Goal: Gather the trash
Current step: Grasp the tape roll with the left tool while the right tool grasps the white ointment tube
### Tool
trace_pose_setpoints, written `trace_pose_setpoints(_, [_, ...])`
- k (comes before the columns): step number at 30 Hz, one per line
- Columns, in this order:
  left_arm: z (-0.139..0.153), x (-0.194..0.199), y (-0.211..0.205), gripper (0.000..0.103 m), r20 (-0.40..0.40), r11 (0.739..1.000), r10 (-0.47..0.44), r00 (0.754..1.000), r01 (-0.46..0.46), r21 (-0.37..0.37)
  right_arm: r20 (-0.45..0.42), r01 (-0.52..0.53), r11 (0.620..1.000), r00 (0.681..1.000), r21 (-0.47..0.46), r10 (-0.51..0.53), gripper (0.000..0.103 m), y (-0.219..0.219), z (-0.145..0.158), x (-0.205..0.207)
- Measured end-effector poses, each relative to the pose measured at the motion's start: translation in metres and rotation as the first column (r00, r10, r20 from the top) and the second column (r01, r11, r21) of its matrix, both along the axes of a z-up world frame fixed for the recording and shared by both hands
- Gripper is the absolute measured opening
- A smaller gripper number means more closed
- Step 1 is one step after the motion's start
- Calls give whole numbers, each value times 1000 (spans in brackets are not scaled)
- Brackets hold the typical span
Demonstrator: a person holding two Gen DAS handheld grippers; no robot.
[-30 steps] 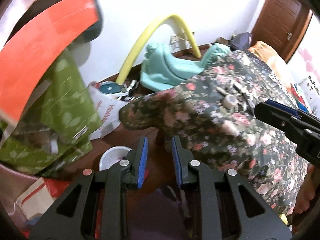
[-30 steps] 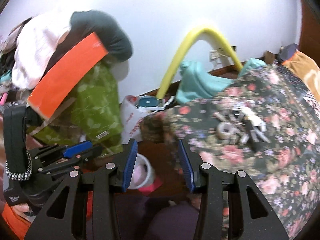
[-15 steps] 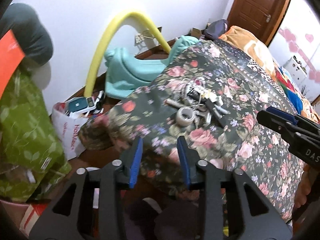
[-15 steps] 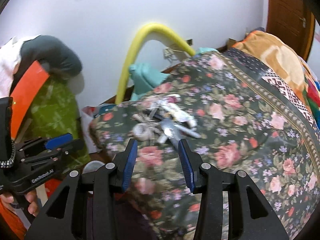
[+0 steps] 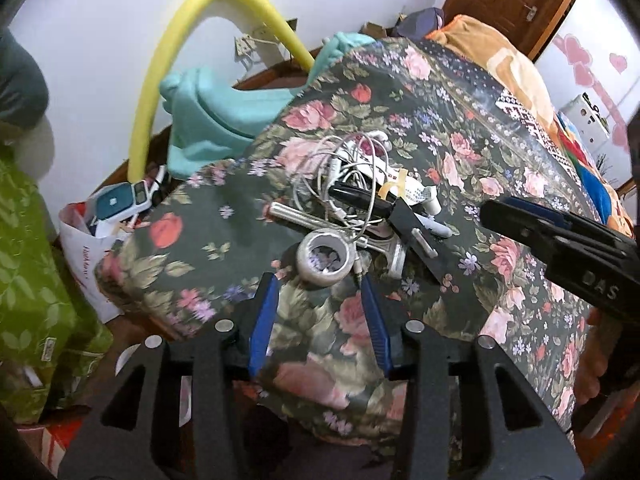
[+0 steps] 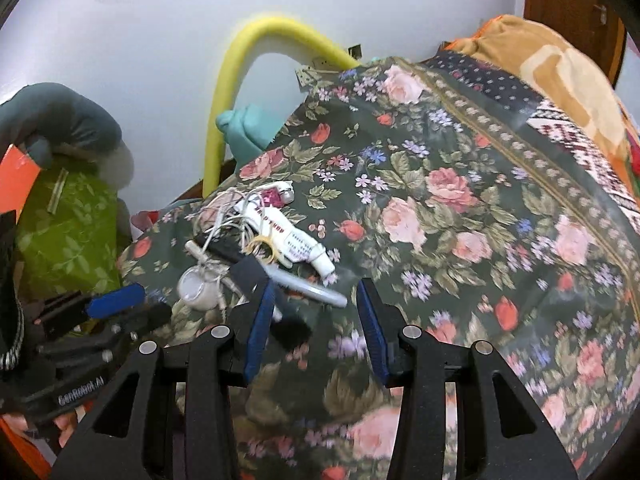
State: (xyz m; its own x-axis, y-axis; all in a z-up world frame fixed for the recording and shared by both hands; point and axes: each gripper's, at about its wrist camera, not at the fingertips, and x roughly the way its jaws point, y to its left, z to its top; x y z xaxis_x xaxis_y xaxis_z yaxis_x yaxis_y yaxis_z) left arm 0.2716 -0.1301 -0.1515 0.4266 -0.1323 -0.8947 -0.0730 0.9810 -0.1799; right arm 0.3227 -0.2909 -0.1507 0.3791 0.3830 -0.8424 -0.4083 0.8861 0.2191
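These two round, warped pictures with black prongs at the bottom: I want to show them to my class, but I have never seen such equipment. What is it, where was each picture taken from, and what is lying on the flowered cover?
No robot is at work here. A person holds a black two-finger clamp in each hand, and a fisheye camera on each clamp looks forward along its blue-lined jaws.

One picture comes from the left gripper, the other from the right gripper. Each camera also catches the other clamp at the edge of its view.

Both sets of jaws stand open and hold nothing.

On the floral bedspread lies a small heap of odds and ends: a roll of tape, tangled white cables, a black pen, and a white printed tube.

Behind the bed are a yellow foam tube and a white bag on the floor.
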Motion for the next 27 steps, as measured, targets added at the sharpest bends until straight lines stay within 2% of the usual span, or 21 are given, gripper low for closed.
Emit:
trace_pose_setpoints(8, [-25, 24, -3, 42, -38, 1000, 0, 999, 0, -8, -52, -36, 999, 998, -15, 35, 39, 25, -38, 33])
trace_pose_setpoints(11, [-31, 27, -2, 42, -46, 1000, 1, 999, -1, -16, -84, -31, 999, 996, 11, 32, 39, 26, -49, 39])
trace_pose_setpoints(14, [-39, 31, -2, 42, -66, 1000, 3, 998, -5, -30, -103, -6, 998, 995, 70, 13, 31, 19, -54, 44])
trace_pose_setpoints(18, [-39, 33, -2, 42, -56, 999, 18, 998, -20, -34, -99, 19, 994, 995, 105, -9, 23, 7, -51, 43])
trace_pose_setpoints(21, [-39, 31, -4, 38, -50, 1000, 15, 999, -17, -23, -81, 25, 996, 997, 90, -18, 22, 0, -46, 41])
trace_pose_setpoints(27, [-30, 18, -10, 38, -42, 1000, -6, 999, 6, -6, -43, 17, 999, 999, 34, -15, 22, -12, -35, 24])
